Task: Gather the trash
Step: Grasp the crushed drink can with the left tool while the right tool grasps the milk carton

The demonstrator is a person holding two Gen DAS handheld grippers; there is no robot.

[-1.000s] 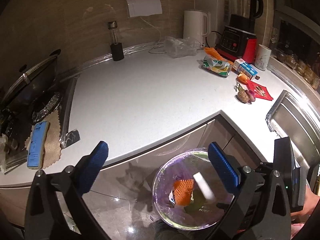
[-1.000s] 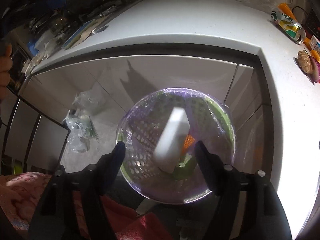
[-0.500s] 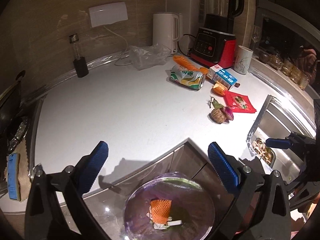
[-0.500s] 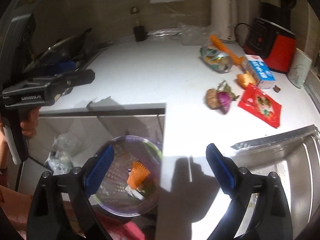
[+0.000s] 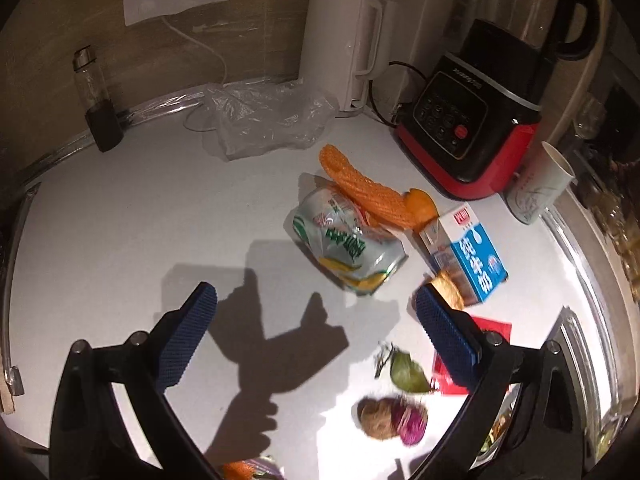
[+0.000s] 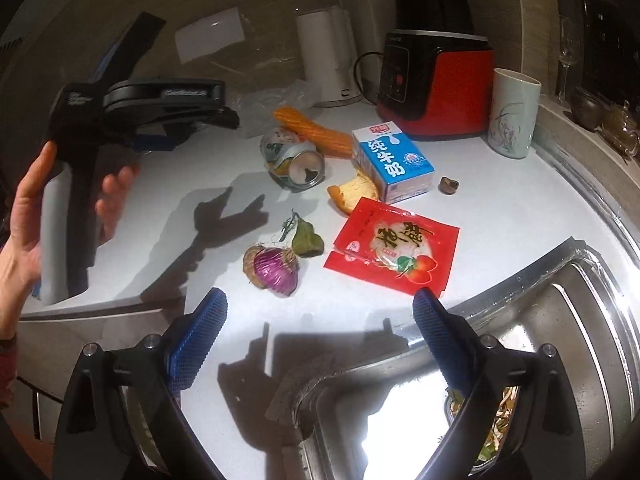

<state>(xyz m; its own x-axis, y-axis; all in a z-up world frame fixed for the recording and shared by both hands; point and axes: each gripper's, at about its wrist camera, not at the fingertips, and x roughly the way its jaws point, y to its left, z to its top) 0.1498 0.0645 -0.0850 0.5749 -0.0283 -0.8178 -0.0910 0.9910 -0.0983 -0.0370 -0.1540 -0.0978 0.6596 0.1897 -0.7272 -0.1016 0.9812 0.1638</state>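
Note:
Trash lies on the white counter point(image 5: 120, 240): a crushed can point(image 5: 348, 248) point(image 6: 294, 164), an orange foam net point(image 5: 364, 188), a blue milk carton point(image 5: 468, 256) point(image 6: 394, 160), orange peel point(image 6: 356, 192), a red packet point(image 6: 394, 250), a purple onion scrap point(image 6: 274, 268) point(image 5: 394, 418) and a green leaf point(image 6: 306, 242). My left gripper point(image 5: 314, 304) hovers open and empty just short of the can. My right gripper point(image 6: 320, 304) is open and empty over the counter edge, below the onion scrap. A hand point(image 6: 24, 208) holds the left gripper point(image 6: 192, 128) at the left.
A clear plastic bag point(image 5: 264, 120), white kettle point(image 5: 340, 44), red and black blender point(image 5: 480, 128) and cup point(image 5: 540, 184) stand at the back. A small bottle point(image 5: 96, 100) is at the back left. The steel sink point(image 6: 540, 340) holds food scraps at the right.
Both grippers swung from above the floor bin up over the counter and toward the trash. A white piece fell from the right gripper into the bin, and its jaws widened.

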